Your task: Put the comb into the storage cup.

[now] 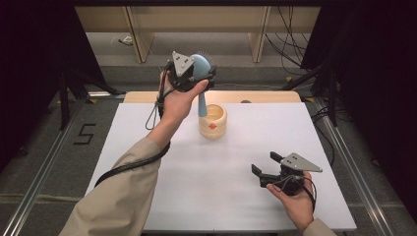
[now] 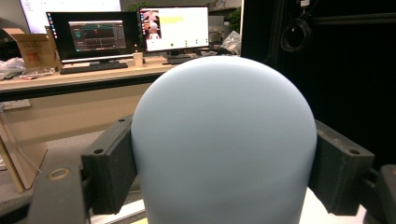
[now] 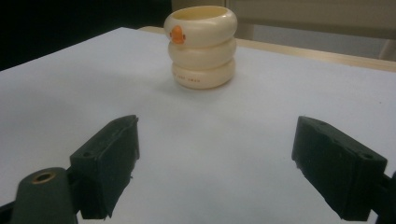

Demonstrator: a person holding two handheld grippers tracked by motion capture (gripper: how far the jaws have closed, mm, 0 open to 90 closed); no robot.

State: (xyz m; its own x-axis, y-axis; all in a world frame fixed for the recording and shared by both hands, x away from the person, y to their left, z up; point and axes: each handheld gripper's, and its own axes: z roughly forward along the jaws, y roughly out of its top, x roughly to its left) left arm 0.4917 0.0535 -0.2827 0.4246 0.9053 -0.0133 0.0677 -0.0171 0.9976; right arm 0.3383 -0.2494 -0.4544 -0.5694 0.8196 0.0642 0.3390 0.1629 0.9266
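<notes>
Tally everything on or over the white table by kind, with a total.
Blue hairbrush, held in the left gripper above the holder: 1
Cream ringed holder with an orange mark, standing on the white table: 1
Grippers: 2, counting the right gripper, open and empty
Total: 4

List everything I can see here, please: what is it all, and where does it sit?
Hairbrush: one, pale blue, clamped by its head in the left claw, handle hanging down above the cup.
Cup: one, cream, three stacked bulges, orange mark on the side, upright at the far middle of the table.
Table: one, white top, wooden far edge.
Monitors: two, lit, on a desk in the background.
Left claw: one, black, raised, shut on the hairbrush.
Right claw: one, black, open, low over the table's near right.
</notes>
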